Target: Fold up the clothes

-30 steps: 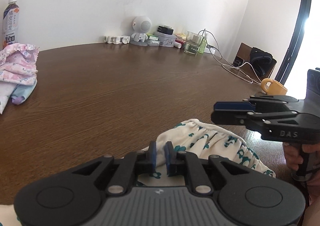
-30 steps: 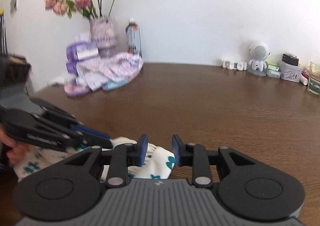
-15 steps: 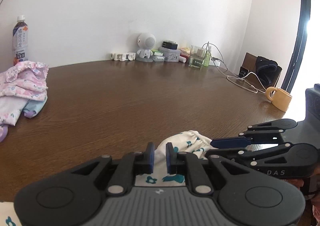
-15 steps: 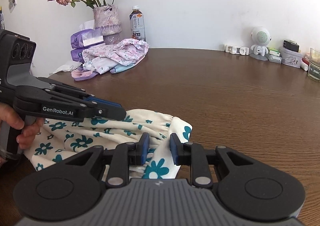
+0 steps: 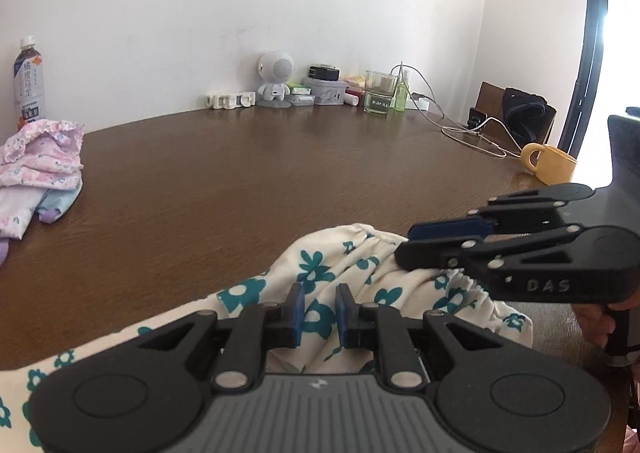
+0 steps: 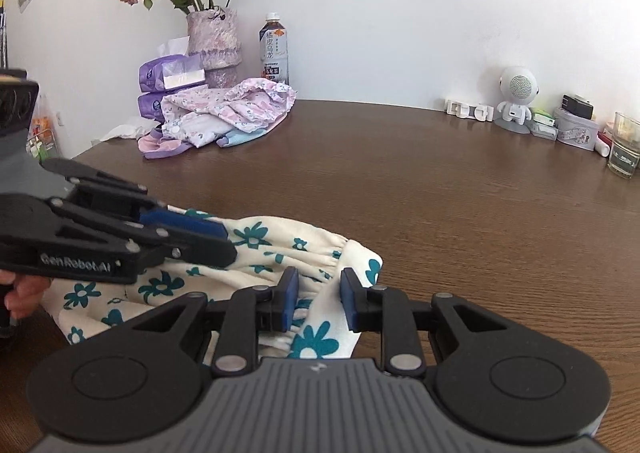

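A cream garment with teal flowers (image 5: 340,265) lies on the brown table's near edge; it also shows in the right wrist view (image 6: 280,245). My left gripper (image 5: 318,311) has its jaws a little apart, with the cloth lying between and below them. My right gripper (image 6: 316,299) is also slightly open over the gathered waistband. Each gripper shows from the side in the other's view, the right gripper (image 5: 404,243) resting on the cloth and the left gripper (image 6: 224,239) likewise.
A pile of pink and blue clothes (image 6: 228,113) lies far left by a vase (image 6: 214,45), tissue packs (image 6: 172,73) and a bottle (image 6: 274,49). A toy robot (image 5: 276,79), a glass (image 5: 378,97), cables and a yellow mug (image 5: 550,163) line the far and right edges.
Both grippers have come down with the garment onto the table and their jaws have parted, letting go of the cloth.
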